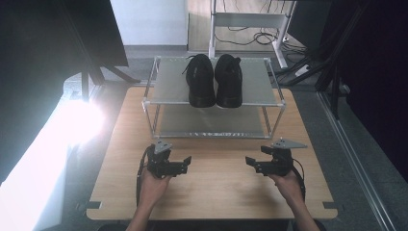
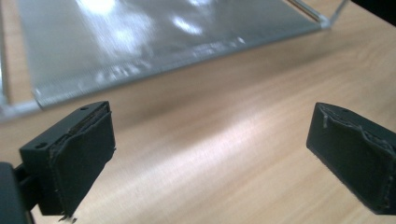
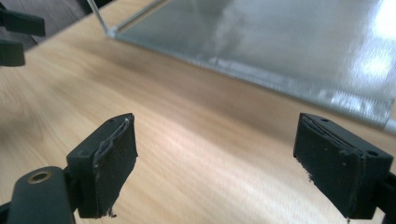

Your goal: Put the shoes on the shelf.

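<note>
The left tool (image 1: pixel 185 162) and right tool (image 1: pixel 250 162) are resting low over the tabletop (image 1: pixel 216 192), each held in a hand, jaws pointing inward toward one another. Both are standing wide open with nothing between the pads; in the gripper views only bare wood is showing between the jaws.

The shoes (image 1: pixel 215 79) are sitting side by side, touching, on the top shelf of the rack (image 1: pixel 168 91), toes toward the person. They are lying well beyond and above both tools, roughly midway between them, with the rack's empty lower shelf (image 1: pixel 211 126) in between.

The work in hand looks like either a reach for the pair or a finished placing; I cannot tell which. If reaching, each tool should be rising clear of the rack's front rail before going forward, one per shoe: left tool to the left shoe, right to the right. Gripping at the heel collar or the side wall would be holding better than pinching the laces, and lifting straight up would be avoiding dragging one shoe against its neighbour.
</note>
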Demonstrator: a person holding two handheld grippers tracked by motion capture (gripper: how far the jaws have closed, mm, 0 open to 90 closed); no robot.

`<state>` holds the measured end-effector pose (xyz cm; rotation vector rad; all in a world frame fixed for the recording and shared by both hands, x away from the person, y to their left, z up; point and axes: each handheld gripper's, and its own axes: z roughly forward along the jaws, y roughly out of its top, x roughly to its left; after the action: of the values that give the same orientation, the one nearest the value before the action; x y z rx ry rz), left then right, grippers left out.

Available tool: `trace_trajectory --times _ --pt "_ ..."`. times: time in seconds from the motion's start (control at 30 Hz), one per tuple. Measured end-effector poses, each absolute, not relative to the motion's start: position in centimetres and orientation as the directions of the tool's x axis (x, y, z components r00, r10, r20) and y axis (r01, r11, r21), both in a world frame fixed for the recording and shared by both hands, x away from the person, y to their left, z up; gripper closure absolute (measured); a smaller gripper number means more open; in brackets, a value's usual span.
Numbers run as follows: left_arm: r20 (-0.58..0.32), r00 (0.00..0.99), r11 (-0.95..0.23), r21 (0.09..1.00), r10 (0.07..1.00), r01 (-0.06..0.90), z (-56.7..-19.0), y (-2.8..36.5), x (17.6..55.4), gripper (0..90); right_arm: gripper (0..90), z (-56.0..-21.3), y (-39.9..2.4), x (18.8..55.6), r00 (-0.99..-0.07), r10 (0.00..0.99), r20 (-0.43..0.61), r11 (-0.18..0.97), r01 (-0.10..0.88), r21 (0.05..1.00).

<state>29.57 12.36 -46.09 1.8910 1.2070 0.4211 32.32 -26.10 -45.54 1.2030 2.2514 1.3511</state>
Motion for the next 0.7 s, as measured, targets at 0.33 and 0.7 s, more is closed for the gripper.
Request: trace_trajectory --times 0.33,0.7 --pt "-0.15 0.516 -0.243 0.751 0.843 0.614 -49.5 11.6 27.2 0.0 5.1 -47.8 -25.1 30.4 -0.641 0.76 0.11 0.339 0.534 0.774" --pt "-0.121 0.551 -0.332 0.685 0.826 0.648 -51.7 10.7 25.9 0.0 0.0 -49.9 -23.9 29.1 -0.67 0.743 0.005 0.463 0.519 0.718"
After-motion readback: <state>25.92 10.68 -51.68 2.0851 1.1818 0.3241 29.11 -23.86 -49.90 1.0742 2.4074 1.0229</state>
